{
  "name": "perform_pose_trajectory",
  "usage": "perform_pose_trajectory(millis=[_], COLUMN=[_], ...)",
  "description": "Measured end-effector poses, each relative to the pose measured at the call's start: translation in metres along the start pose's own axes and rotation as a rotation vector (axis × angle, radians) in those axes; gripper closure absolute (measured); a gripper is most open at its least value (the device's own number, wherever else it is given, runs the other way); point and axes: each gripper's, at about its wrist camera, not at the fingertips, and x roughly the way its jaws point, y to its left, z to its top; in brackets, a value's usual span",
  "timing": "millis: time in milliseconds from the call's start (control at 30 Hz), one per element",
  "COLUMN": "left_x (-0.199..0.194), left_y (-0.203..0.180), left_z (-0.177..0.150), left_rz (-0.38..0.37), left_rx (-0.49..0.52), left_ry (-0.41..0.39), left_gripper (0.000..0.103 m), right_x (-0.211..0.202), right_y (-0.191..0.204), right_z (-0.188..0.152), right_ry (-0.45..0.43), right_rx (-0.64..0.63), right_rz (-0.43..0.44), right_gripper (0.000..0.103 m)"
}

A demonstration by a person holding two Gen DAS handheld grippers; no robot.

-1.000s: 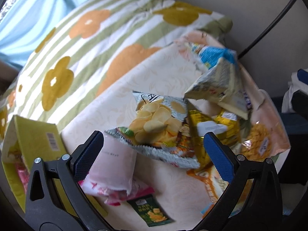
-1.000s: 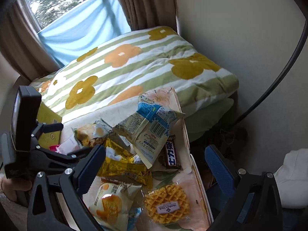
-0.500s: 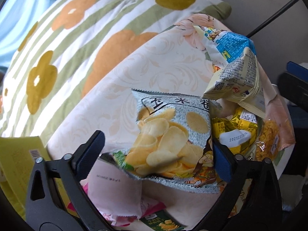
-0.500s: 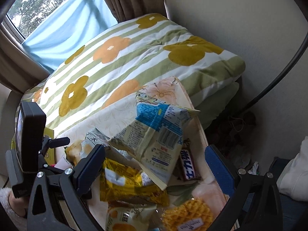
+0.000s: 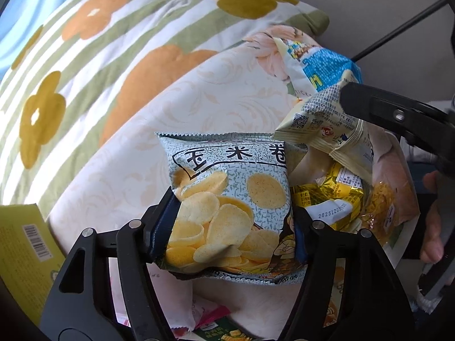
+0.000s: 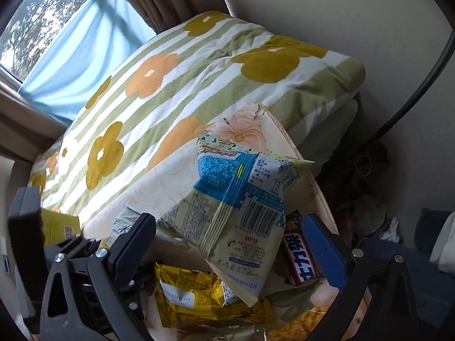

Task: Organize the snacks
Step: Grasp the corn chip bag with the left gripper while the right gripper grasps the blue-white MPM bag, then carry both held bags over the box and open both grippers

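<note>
left tool (image 5: pixel 237 227): was wide open a second ago, now closing onto the chip bag (image 5: pixel 230 213), pickup underway
right tool (image 6: pixel 227 244): open, nothing held

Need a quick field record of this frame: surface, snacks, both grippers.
surface: floral cloth over striped quilt
chip bag: between left gripper pads, jaws closing on it
blue-and-cream bag: propped on pile, between open right gripper fingers, not pressed
yellow packet: under blue-and-cream bag
chocolate bar: beside right gripper's right finger
</note>
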Motion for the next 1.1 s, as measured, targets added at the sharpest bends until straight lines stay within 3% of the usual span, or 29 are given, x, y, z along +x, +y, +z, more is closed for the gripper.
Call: perform_pose_trajectory(millis=[667, 700, 767, 800, 833, 1100], left_x=[-0.024, -0.024, -0.025, -0.026, -0.026, -0.038], left_y=[0.027, 0.028, 0.027, 0.027, 0.026, 0.027], left_z=[-0.012, -0.012, -0.011, -0.011, -0.012, -0.015], left_rz=[0.004, 0.003, 0.005, 0.009, 0.011, 0.023], left_rx=[-0.103, -0.105, -0.105, -0.105, -0.106, -0.137], left_ry=[-0.059, -0.058, -0.059, -0.060, -0.061, -0.088], left_gripper=[0.039, 0.039, 0.039, 0.039, 0.039, 0.039], right_x=[0.039, 0.042, 0.046, 0.049, 0.052, 0.046], right_y=[0.001, 0.002, 0.003, 0.004, 0.004, 0.004], right_z=[0.015, 0.015, 0.014, 0.013, 0.012, 0.009], right_ry=[0.046, 0.052, 0.062, 0.071, 0.081, 0.059], right_rx=[0.115, 0.115, 0.109, 0.104, 0.101, 0.068], right_rz=[0.097, 0.103, 0.104, 0.105, 0.111, 0.131], right_gripper=[0.001, 0.003, 0.019, 0.032, 0.037, 0.047])
